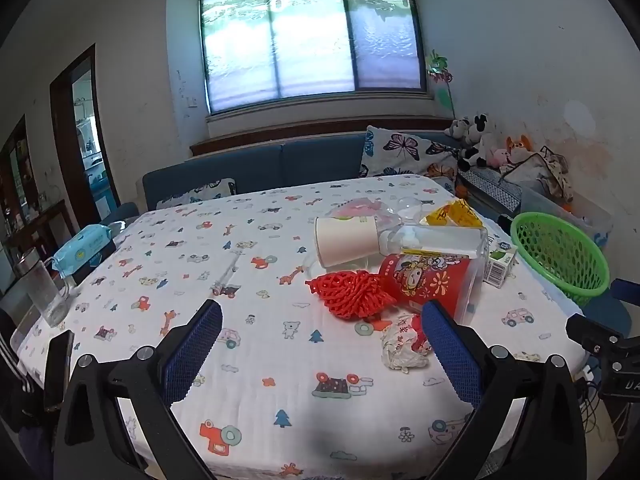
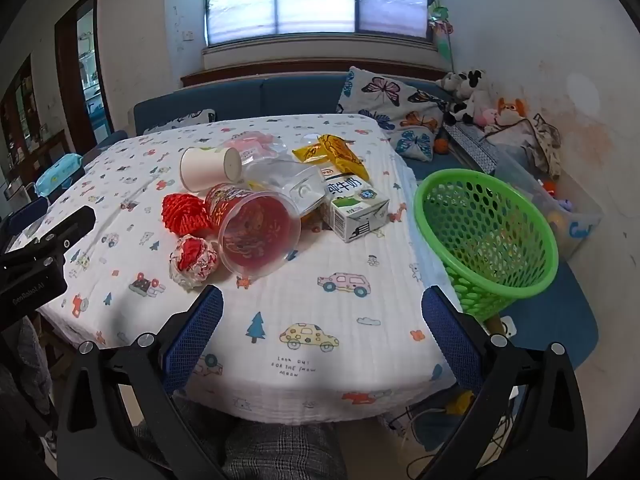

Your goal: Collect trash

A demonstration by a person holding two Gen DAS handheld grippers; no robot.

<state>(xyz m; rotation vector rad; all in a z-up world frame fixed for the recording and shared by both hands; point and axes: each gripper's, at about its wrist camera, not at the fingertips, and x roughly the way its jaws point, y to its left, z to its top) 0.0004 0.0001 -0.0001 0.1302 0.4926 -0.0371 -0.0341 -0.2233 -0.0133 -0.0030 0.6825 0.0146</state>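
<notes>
Table (image 2: 304, 344): covered by a cartoon-print cloth; trash clustered on its far right part.
Green mesh basket (image 2: 486, 236): tilted at the table's right edge.
Red plastic cup (image 2: 256, 232): on its side, mouth toward the near edge.
Milk carton (image 2: 356, 208): right of the cup.
Crumpled wrapper (image 2: 192, 260): left of the cup.
Left gripper (image 1: 320, 360): fingers spread wide, nothing held.
Right gripper (image 2: 322, 344): fingers spread wide, nothing held.

A home living room: sofa (image 1: 256, 168), plush toys (image 1: 474, 140), cartoon-print tablecloth (image 1: 248, 248).
</notes>
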